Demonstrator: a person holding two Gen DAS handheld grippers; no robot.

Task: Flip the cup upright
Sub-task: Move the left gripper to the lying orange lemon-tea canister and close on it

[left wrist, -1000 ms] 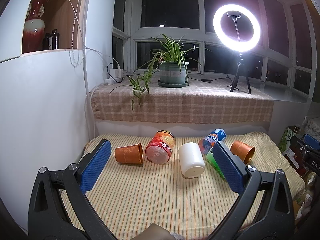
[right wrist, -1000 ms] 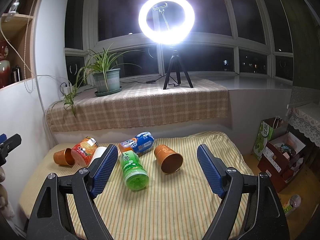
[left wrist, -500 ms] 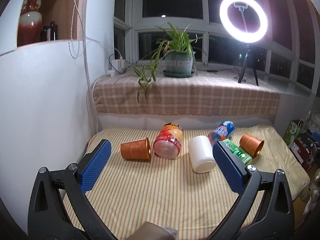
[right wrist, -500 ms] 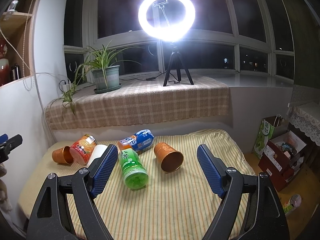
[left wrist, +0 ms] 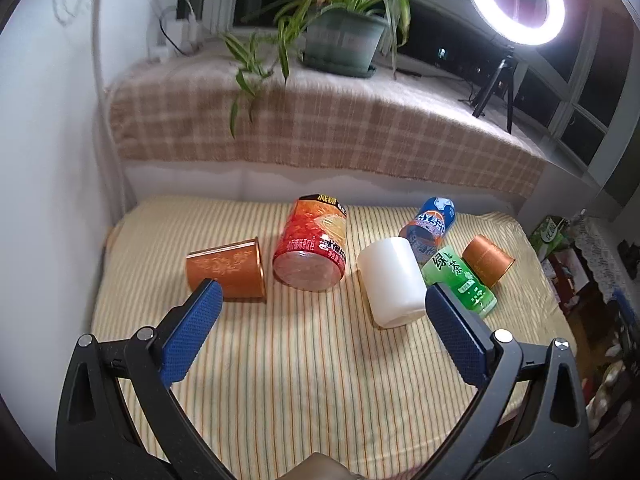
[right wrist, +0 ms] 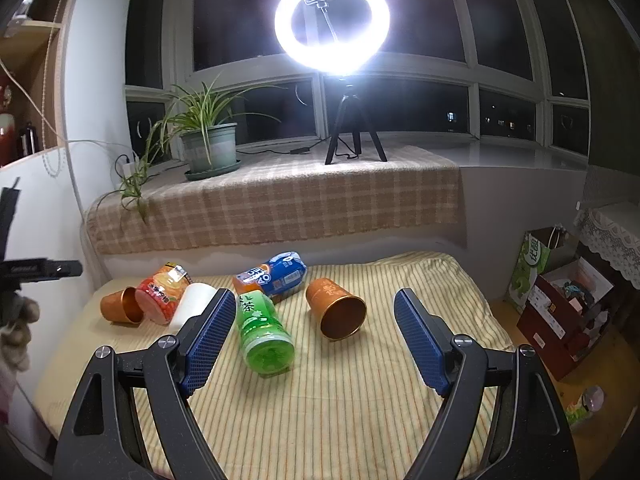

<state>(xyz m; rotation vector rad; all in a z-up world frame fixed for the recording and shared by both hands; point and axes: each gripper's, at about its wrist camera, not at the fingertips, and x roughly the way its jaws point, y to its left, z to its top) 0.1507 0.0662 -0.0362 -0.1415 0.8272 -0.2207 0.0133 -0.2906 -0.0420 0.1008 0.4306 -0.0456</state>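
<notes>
Copper-coloured cups lie on their sides on the striped bench [left wrist: 312,392]: one cup [left wrist: 226,270] at eleven o'clock from my left jaws [left wrist: 318,330], its mouth toward the orange can [left wrist: 312,250], the other copper cup [right wrist: 336,309] just ahead of my right jaws [right wrist: 310,334], mouth facing me. Between them lie a white cup [left wrist: 394,282], a green bottle [right wrist: 262,330] and a blue bottle [right wrist: 272,276]. Both my jaws gape wide, holding nothing.

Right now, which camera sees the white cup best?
The left wrist view: the white cup lies whole and near, on its side. In the right wrist view a gripper finger hides much of it.
</notes>
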